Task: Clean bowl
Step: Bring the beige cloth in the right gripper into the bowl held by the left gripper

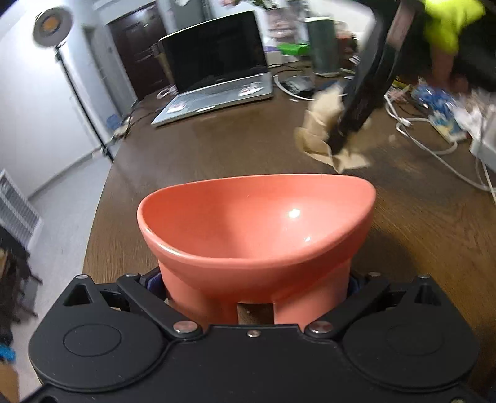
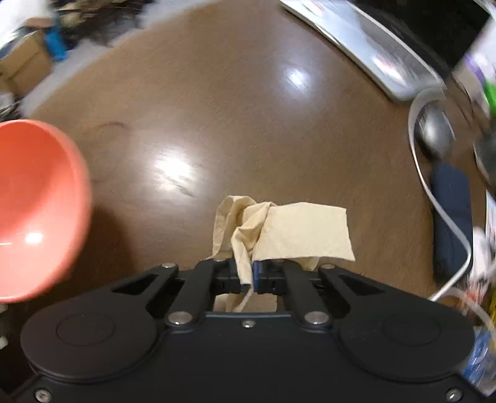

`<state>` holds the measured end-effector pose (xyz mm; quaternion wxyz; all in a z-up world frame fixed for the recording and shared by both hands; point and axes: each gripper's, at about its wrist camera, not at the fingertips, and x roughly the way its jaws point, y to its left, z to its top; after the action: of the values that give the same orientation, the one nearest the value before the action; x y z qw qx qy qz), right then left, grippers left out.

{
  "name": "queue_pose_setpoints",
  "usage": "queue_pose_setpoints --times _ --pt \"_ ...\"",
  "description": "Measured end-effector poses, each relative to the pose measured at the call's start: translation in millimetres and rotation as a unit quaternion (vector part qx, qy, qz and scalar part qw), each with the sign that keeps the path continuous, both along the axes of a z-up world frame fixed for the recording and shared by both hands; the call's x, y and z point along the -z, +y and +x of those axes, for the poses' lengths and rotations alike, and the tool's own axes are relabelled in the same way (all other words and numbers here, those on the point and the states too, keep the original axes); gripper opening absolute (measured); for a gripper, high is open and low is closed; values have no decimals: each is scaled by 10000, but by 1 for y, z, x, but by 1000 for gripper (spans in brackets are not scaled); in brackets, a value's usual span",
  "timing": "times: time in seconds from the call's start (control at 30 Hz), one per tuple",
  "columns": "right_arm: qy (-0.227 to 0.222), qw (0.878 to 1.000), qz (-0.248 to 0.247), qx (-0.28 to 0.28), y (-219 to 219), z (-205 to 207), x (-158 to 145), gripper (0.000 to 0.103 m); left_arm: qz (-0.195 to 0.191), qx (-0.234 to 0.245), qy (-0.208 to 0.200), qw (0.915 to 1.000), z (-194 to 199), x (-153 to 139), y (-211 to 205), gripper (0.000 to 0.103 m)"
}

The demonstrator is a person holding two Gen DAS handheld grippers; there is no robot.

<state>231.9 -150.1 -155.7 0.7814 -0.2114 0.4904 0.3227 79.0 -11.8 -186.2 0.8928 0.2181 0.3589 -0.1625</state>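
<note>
A coral-red footed bowl fills the middle of the left wrist view, its inside bare and glossy. My left gripper is shut on the bowl's foot, one finger on each side. The same bowl shows at the left edge of the right wrist view, tilted with its opening towards the camera. My right gripper is shut on a crumpled brown paper towel that hangs over the fingers above the table. In the left wrist view the right gripper appears blurred at upper right, holding the paper towel low over the table.
The brown wooden table carries an open laptop at the back. White cables and blue-and-white packets lie at the right. A dark blue object and a cable sit right of the towel. A person's yellow sleeve shows top right.
</note>
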Motion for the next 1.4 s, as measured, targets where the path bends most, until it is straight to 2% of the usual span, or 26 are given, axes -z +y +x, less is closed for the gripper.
queue_pose_setpoints --times 0.03,0.07,0.1,0.17,0.2,0.23,0.3,0.4,0.47,0.63,0.7,0.8,1.0,1.07,1.4 --pt "-41 9994 85 -330 2 -9 -6 6 -13 69 33 10000 1 2 1 99" --pt "-111 9932 276 -1126 7 -29 -20 6 -2 149 40 9999 2 3 2 99" --pt "-136 9912 273 -1288 8 -33 -22 6 37 244 18 9997 2 4 2 99" --pt "-355 9735 95 -2257 17 -59 -32 6 125 438 -38 9990 1 6 2 99" --pt "-474 9597 -24 -2769 22 -73 -37 6 186 543 -87 9983 0 6 1 99" --pt "-638 9383 -274 -3389 29 -88 -39 6 247 649 -135 9975 -1 6 0 99" --pt "-849 9082 -629 -4049 38 -104 -37 6 347 822 -242 9957 -4 6 -3 99" --pt "-1189 8411 -1193 -5140 51 -130 -28 6 484 998 -365 9932 -7 6 -7 99" --pt "-1258 8074 -1281 -5621 61 -142 -25 6 574 1106 -440 9912 -8 6 -10 99" --pt "-1557 7783 -1137 -5976 76 -159 -32 6 787 1375 -593 9856 -10 8 -16 99" --pt "-1671 7727 -1133 -6018 79 -158 -35 6 843 1478 -625 9834 -9 9 -16 99" --pt "-1757 7795 -1128 -5905 80 -147 -39 6 960 1629 -712 9794 -10 10 -16 99" --pt "-1661 8058 -1336 -5525 62 -118 -36 6 1097 1920 -847 9716 -7 10 -18 99" --pt "-1552 8185 -1363 -5360 49 -110 -35 6 1099 1980 -873 9701 -8 10 -19 99" --pt "-1172 8215 -1547 -5362 -11 -141 -25 6 1095 2110 -925 9669 -14 13 -17 99"
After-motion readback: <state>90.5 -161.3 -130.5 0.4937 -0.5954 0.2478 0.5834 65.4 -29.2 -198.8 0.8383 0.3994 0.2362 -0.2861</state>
